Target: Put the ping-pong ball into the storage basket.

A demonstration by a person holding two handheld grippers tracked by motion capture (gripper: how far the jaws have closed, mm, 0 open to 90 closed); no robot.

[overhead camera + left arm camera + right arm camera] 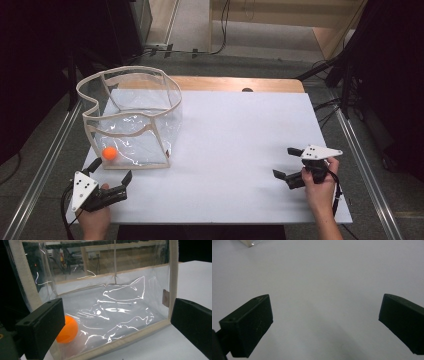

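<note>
Broadly, the white table top [235,150] fills the middle of the high view, its long axis running left to right, with a strip of bare wood along the far edge. Most of its surface is open: the whole stretch from the centre to the right edge carries nothing but the right gripper, and the near edge between the two hands is free as well.

Next in size, the clear plastic bag [135,120] stands upright on the far-left part of the table, mouth facing up and held open by a cream fabric rim that sags and waves on its left side. Its base lies roughly parallel to the near table edge, and its left side sits close to the left edge of the table. In the left gripper view the near wall of the bag [112,315] is creased and glossy, edged with cream binding. A small brownish tab shows on its right seam; no writing can be read on it.

Near the front-left corner, the left gripper [111,179] points toward the bag, just short of its base, jaws spread wide and holding nothing. Over on the right, the right gripper [286,162] points left across bare table, well apart from the bag, jaws likewise parted and empty.

Smallest, the orange ball [109,153] rests inside the bag at its front-left bottom corner, also seen behind the left jaw in the left gripper view [68,330].
</note>
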